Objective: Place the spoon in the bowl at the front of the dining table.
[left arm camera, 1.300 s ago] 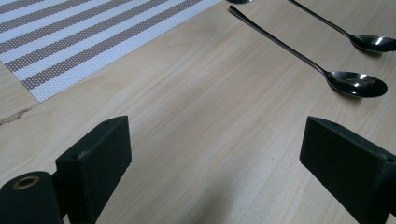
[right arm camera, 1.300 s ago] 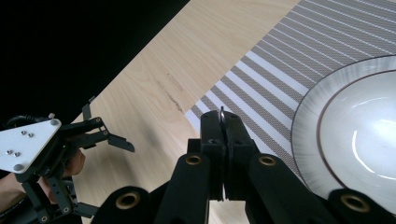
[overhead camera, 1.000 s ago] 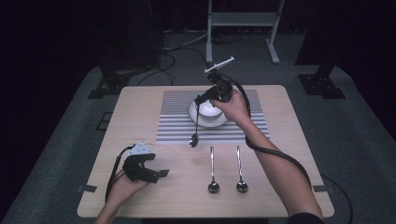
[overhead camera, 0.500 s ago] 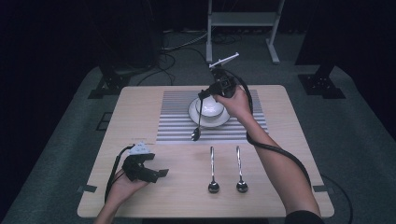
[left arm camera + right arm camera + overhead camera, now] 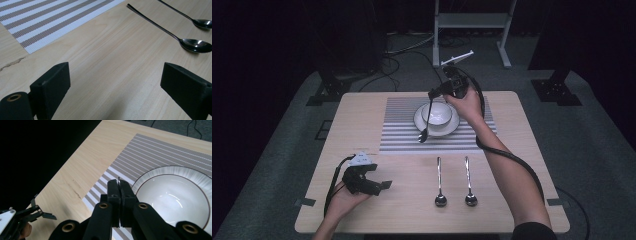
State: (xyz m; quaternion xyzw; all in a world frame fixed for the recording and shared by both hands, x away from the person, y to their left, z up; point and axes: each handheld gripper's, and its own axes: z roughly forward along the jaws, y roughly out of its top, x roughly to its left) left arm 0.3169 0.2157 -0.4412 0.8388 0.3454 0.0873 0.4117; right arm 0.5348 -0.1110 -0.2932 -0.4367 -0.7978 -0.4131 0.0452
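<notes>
Two black jaws of the right gripper [image 5: 119,185] rise from the bottom centre of the frame, pressed together on a thin silver metal spoon handle [image 5: 119,181], of which a sliver of bright edge shows between the tips. At the right sits a white ceramic bowl [image 5: 172,196] with a brown-lined rim and fluted outer wall. It rests on a grey-and-white striped woven placemat [image 5: 150,152] that runs from the upper right toward the centre. The pale wooden table [image 5: 85,167] crosses the middle diagonally, with darkness filling the upper left. In the lower left corner, the left gripper [image 5: 41,213] shows farther off, its black jaws apart.
</notes>
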